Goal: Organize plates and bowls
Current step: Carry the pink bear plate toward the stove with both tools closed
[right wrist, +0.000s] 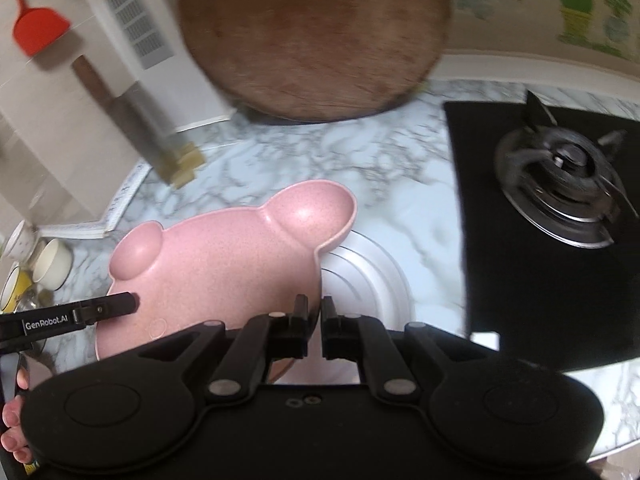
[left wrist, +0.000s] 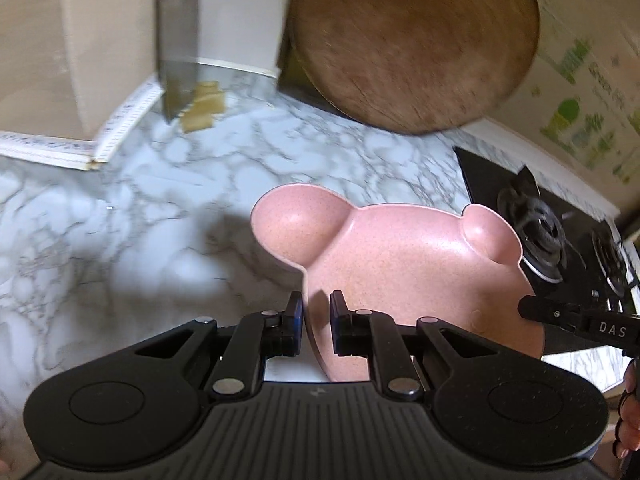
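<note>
A pink bear-shaped plate (left wrist: 404, 268) with two round ear wells is held tilted above the marble counter (left wrist: 120, 240). My left gripper (left wrist: 316, 316) is shut on its left rim. My right gripper (right wrist: 316, 316) is shut on its right rim; the plate (right wrist: 212, 256) fills the left of the right wrist view. The right gripper's finger (left wrist: 560, 316) shows at the plate's far edge in the left wrist view, and the left gripper's finger (right wrist: 108, 306) shows in the right wrist view. A white plate (right wrist: 368, 280) lies on the counter under the pink one.
A round wooden cutting board (left wrist: 412, 40) leans against the back wall. A black gas hob (right wrist: 560, 208) lies to the right. A cleaver (left wrist: 180, 52) stands in a block at the back left. Several enamel mugs (right wrist: 44, 264) stand at the far left.
</note>
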Available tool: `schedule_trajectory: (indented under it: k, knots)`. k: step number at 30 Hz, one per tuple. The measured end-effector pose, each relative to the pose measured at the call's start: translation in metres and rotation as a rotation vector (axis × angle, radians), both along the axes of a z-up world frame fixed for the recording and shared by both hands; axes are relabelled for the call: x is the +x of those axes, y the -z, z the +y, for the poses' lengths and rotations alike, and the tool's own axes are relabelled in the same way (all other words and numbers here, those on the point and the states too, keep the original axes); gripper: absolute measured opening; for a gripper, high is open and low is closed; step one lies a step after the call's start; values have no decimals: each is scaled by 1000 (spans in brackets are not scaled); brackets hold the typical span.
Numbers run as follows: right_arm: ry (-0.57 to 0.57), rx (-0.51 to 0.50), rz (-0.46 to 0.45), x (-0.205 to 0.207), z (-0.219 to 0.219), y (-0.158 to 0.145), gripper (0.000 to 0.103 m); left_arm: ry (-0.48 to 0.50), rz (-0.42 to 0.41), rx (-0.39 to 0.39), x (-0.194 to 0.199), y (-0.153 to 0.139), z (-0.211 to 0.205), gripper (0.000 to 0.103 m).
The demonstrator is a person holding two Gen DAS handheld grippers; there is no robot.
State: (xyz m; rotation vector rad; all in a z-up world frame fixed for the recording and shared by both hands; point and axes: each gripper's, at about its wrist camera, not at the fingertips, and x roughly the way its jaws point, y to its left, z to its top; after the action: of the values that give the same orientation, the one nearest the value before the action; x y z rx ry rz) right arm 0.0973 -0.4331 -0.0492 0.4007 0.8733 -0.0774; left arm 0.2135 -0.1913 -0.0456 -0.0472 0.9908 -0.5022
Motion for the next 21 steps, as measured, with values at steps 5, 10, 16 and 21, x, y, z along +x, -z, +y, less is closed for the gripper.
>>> schedule_trajectory:
  k: [5,10,16,21]
  knots:
    - [31,-7,17,-8,-17,10,7,49,-2,35,-1,11,-24,13]
    - [30,-14,36,-11,-27,24,7,80,-4,69,0,25,-40,13]
    - [19,-12,49,-4,-31,40,7,86,-3,100,4,35,-46,13]
    - [16,-15,50,6,-34,44,7,82,0,109,14,38,-51,13]
